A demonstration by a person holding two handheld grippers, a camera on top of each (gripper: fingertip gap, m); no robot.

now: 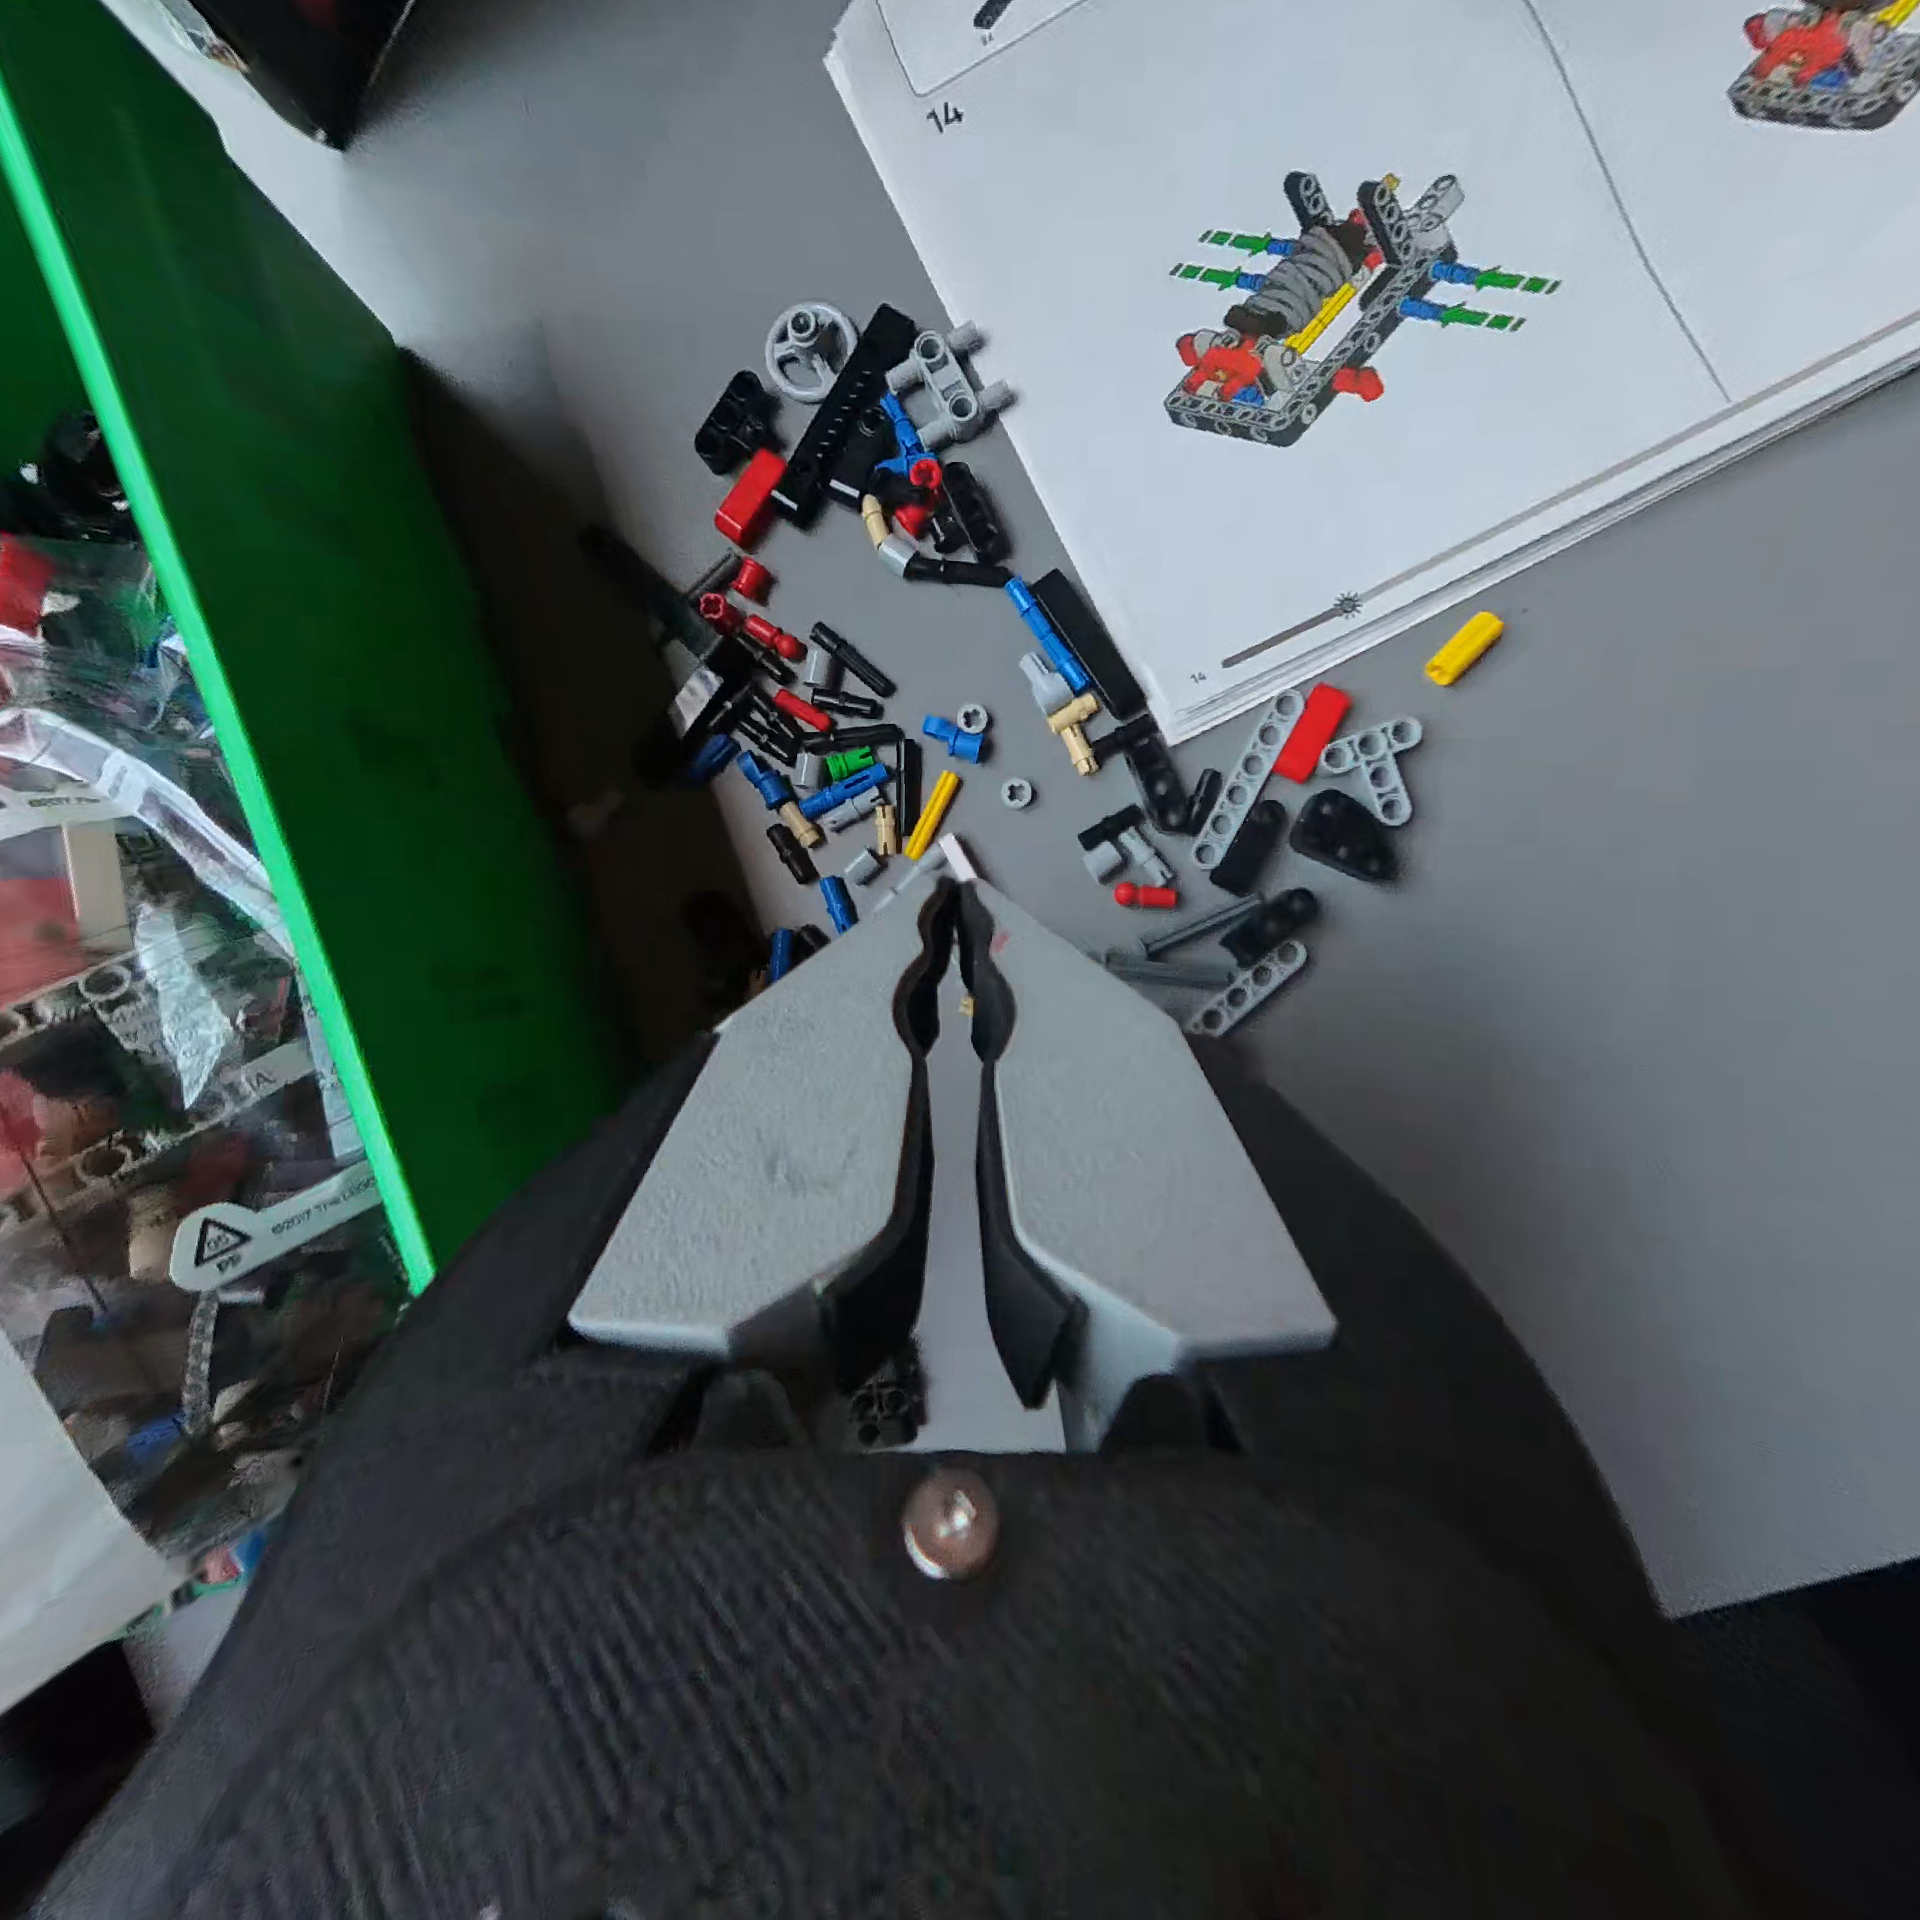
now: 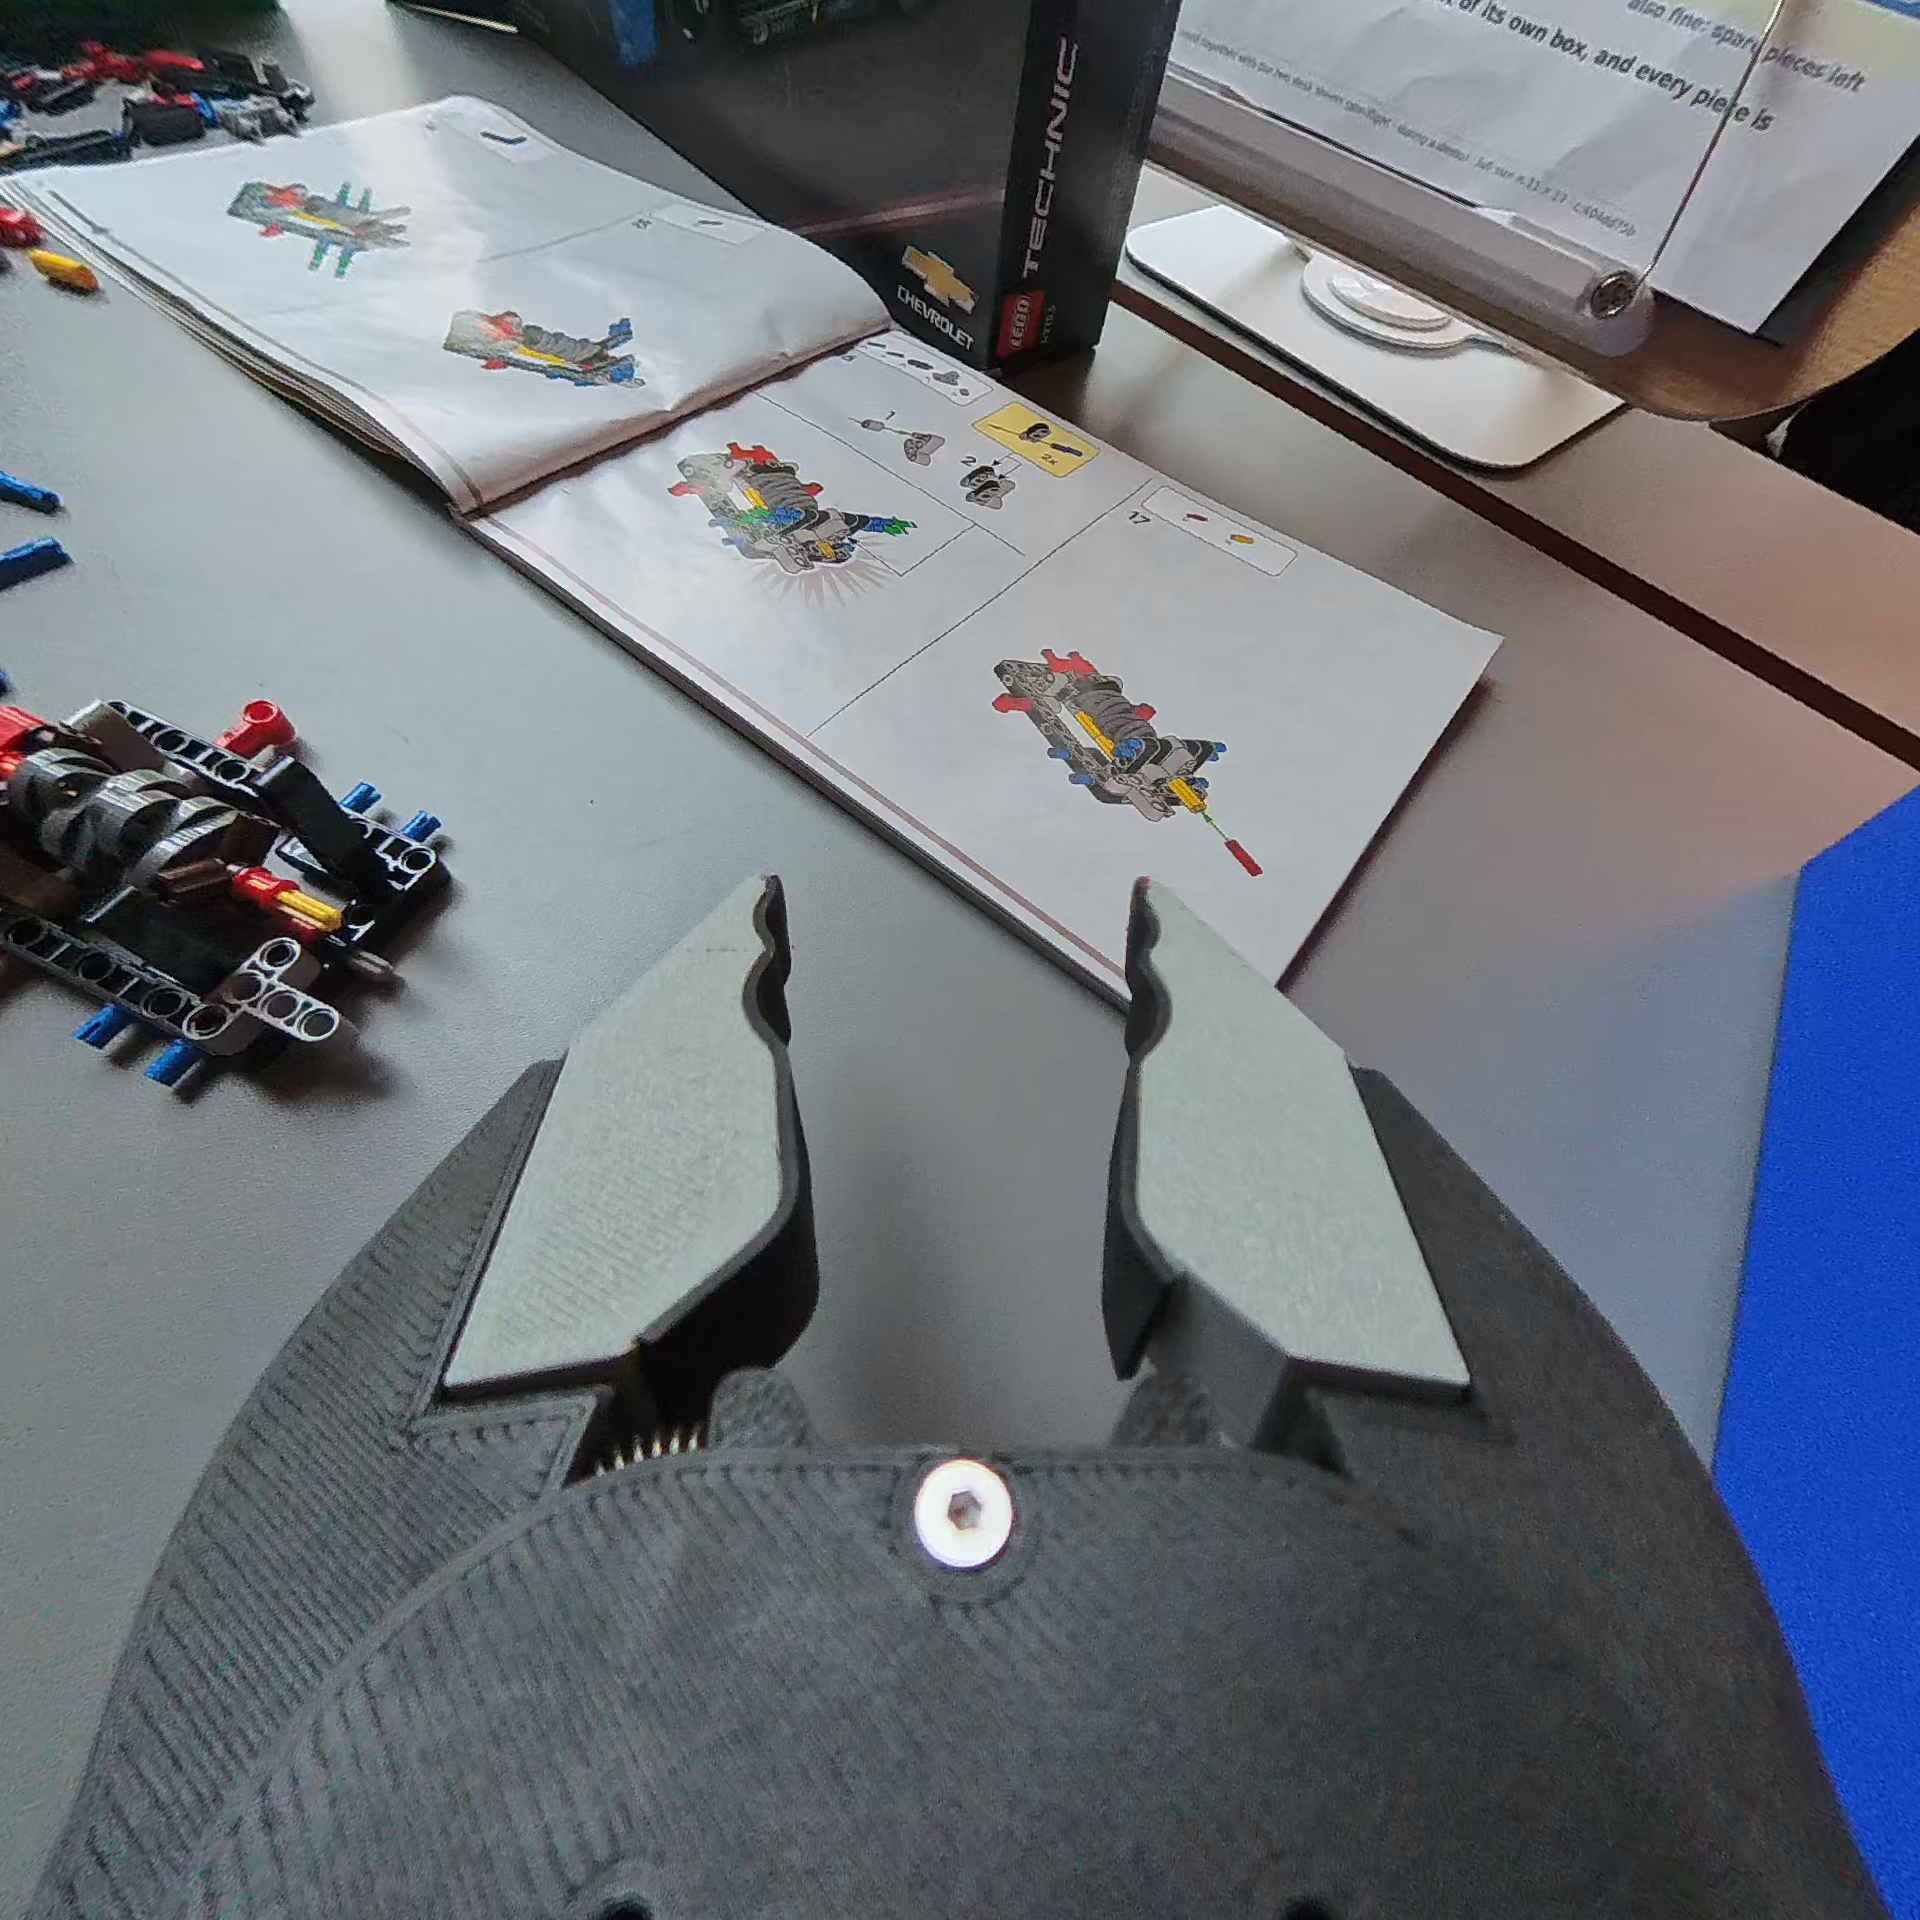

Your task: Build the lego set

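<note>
Left gripper [image 1: 954, 883] clenched, tips pinching small pale piece [image 1: 957, 858] above loose lego pieces [image 1: 831, 665] scattered on grey table [image 1: 1558, 1039], beside open instruction booklet [image 1: 1455, 468]. Right gripper [image 2: 956, 894] released, empty, hovering near booklet corner; part-built lego assembly [image 2: 187, 883] lying left of it.

Soft, even daylight fills both views. In the right wrist view a pale sheen of glare lies across the far pages of the instruction booklet [image 2: 665, 312], washing out its print. The green box [image 1: 312, 623] throws a soft shadow onto the grey surface [image 1: 1558, 1039]. Wide-angle distortion bends edges; near corners blur.
</note>
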